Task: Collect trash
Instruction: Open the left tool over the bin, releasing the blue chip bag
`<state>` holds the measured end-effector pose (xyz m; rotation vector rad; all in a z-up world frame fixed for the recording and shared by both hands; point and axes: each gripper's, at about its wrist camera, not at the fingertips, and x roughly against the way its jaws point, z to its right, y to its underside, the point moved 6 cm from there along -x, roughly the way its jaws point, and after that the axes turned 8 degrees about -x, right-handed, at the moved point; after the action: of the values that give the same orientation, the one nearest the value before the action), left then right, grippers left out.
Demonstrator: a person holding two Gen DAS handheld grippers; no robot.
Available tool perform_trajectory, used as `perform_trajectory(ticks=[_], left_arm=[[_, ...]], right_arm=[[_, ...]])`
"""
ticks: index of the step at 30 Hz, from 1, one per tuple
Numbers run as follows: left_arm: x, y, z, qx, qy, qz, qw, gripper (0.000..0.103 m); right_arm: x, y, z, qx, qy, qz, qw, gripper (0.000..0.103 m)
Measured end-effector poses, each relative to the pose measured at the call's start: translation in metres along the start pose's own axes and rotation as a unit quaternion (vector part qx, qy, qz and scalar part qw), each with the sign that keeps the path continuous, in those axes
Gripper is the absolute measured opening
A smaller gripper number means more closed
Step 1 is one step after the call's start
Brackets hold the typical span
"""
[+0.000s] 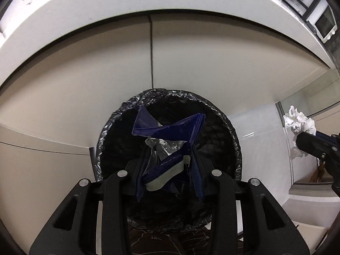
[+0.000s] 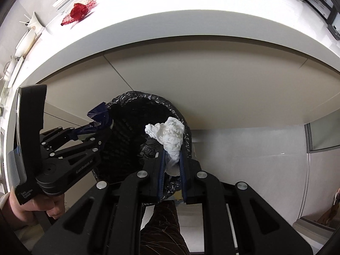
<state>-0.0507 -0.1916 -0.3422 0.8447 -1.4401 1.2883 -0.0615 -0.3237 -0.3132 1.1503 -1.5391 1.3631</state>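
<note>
A round bin (image 1: 223, 131) lined with a black bag stands on the floor against the cabinet. Right over its mouth, my left gripper (image 1: 170, 161) is shut on a crumpled dark blue foil wrapper (image 1: 170, 127) with a silver inside. At the right edge of this view, my right gripper (image 1: 306, 140) carries a crumpled white tissue (image 1: 297, 121). In the right wrist view, my right gripper (image 2: 172, 155) is shut on the tissue (image 2: 170, 133) above the bin's (image 2: 127, 127) right rim. The left gripper (image 2: 102, 127) holds the wrapper (image 2: 98, 114) over the left rim.
A white countertop (image 2: 170, 25) overhangs beige cabinet doors (image 1: 85, 85) behind the bin. On it lie a red mesh net (image 2: 78, 11), plates and cups at the left. A hand (image 2: 31, 208) grips the left tool. A dark patterned leg (image 2: 161, 229) is below.
</note>
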Motion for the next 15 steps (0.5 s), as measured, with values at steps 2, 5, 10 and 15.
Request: perform_trajectory(ticks=[2, 5, 10, 15], left_arm=[[-0.001, 0.0, 0.002, -0.001, 0.006, 0.003, 1.0, 0.036], [0.0, -0.001, 0.004, 0.001, 0.017, 0.013, 0.9998, 0.048], [0.007, -0.002, 0.0, 0.013, 0.022, 0.026, 0.9993, 0.06], [0.019, -0.001, -0.01, 0.034, 0.029, 0.041, 0.9982, 0.078]], right_arm=[[0.001, 0.0, 0.001, -0.002, 0.003, 0.0, 1.0, 0.011], [0.001, 0.0, 0.0, -0.004, 0.004, 0.0, 1.0, 0.012], [-0.002, -0.001, -0.001, -0.005, 0.001, -0.003, 1.0, 0.012], [-0.004, -0.002, -0.007, 0.001, -0.005, -0.008, 1.0, 0.012]])
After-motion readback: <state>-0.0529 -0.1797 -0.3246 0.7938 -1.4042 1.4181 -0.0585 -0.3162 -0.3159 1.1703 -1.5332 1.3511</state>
